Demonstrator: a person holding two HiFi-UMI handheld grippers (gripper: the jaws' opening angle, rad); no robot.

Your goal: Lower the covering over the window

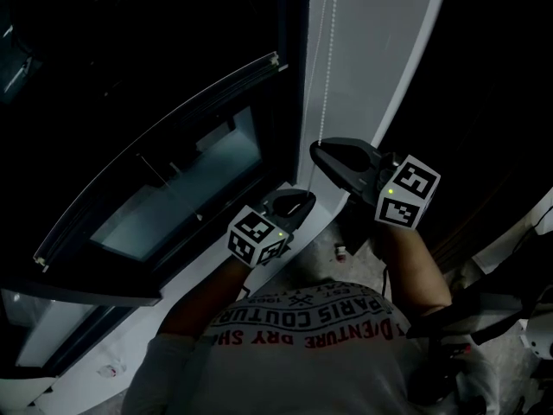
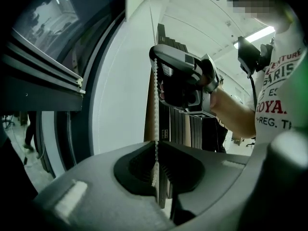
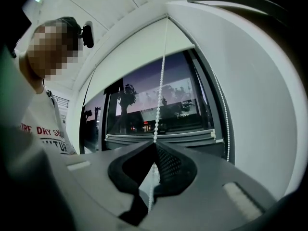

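A white bead chain (image 1: pixel 324 59) hangs beside the window frame. My right gripper (image 1: pixel 318 150) is shut on the chain, higher up. Just below it, my left gripper (image 1: pixel 304 199) is shut on the same strand. In the left gripper view the chain (image 2: pixel 155 105) drops from the right gripper (image 2: pixel 155 52) into my left gripper's jaws (image 2: pixel 156 146). In the right gripper view the chain (image 3: pixel 160 95) enters the closed jaws (image 3: pixel 155 144), and a second strand (image 3: pixel 221 109) hangs at the frame. The white roller blind (image 3: pixel 144 52) covers the window's upper part; its bottom bar (image 1: pixel 155 141) crosses the glass (image 1: pixel 181 188).
A white wall strip (image 1: pixel 371 50) runs behind the chain, and a white sill (image 1: pixel 216 266) lies under the window. Dark slatted panels (image 2: pixel 185 129) stand to the right. The person's printed shirt (image 1: pixel 311 318) fills the lower head view.
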